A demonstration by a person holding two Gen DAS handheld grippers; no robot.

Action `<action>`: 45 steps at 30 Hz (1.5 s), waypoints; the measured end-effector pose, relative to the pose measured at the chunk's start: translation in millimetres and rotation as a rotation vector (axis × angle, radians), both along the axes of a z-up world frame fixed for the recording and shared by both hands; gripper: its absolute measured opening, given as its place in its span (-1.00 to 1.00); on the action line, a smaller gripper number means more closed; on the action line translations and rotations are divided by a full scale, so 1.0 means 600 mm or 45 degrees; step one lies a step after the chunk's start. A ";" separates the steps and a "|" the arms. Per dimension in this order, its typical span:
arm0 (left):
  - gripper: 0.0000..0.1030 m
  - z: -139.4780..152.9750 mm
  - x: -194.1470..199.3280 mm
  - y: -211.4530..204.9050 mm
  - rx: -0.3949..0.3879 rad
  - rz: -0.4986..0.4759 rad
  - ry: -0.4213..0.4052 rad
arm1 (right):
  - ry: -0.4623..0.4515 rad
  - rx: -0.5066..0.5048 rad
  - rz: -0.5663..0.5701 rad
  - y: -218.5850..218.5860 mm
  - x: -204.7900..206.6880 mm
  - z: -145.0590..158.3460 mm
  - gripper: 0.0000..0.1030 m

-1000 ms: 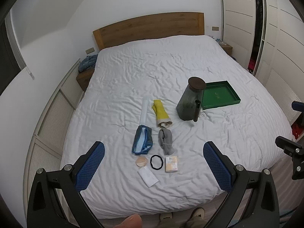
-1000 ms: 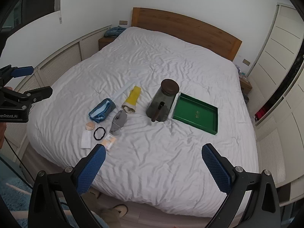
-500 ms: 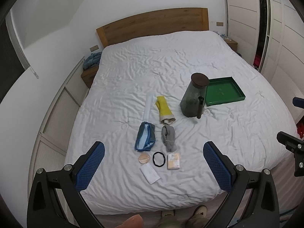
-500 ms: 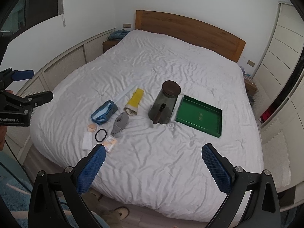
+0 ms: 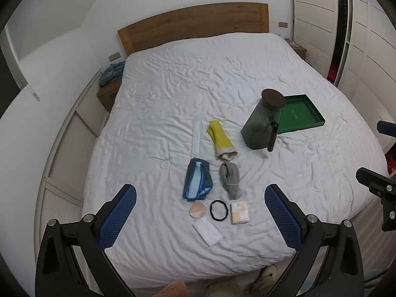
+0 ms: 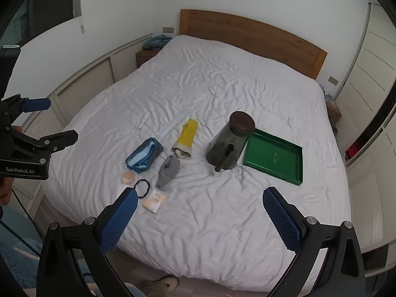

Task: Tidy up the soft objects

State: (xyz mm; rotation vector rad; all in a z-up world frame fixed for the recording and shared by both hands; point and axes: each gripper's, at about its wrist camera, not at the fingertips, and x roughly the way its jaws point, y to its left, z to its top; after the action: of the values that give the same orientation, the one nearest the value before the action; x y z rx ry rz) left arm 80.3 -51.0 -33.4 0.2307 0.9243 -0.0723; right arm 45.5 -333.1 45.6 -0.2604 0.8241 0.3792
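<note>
A: Any writing you can read?

B: Only "GenRobot.AI", on the body of the left gripper point(image 6: 47, 118) as the right wrist camera sees it. The print on the small peach packet point(image 5: 239, 212) is too small to read.

A: And the soft things?

B: Near the foot of the white bed point(image 5: 222, 74). The yellow glove point(image 5: 221, 140) lies lengthwise, fingers toward the headboard point(image 5: 193, 24), cuff toward the camera. Just below it the grey sock bundle point(image 5: 230, 179) runs the same way; the blue pouch point(image 5: 198, 182) lies beside it.

A: The grippers?

B: Both spread wide, holding nothing, the right gripper point(image 6: 198, 219) included, above the bed's foot. The dark jar point(image 5: 263, 121) touches the green tray point(image 5: 299, 115).
</note>
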 end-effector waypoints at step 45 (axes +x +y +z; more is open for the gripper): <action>0.98 -0.545 0.570 0.074 -0.092 -0.093 0.565 | 0.320 -0.027 0.053 0.300 0.698 -0.542 0.99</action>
State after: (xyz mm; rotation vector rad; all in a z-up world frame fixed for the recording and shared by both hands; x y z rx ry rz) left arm 422.0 -6.6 -360.7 0.1837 1.3518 -0.2312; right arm 464.1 -153.1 -279.9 -0.2532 1.0713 0.4486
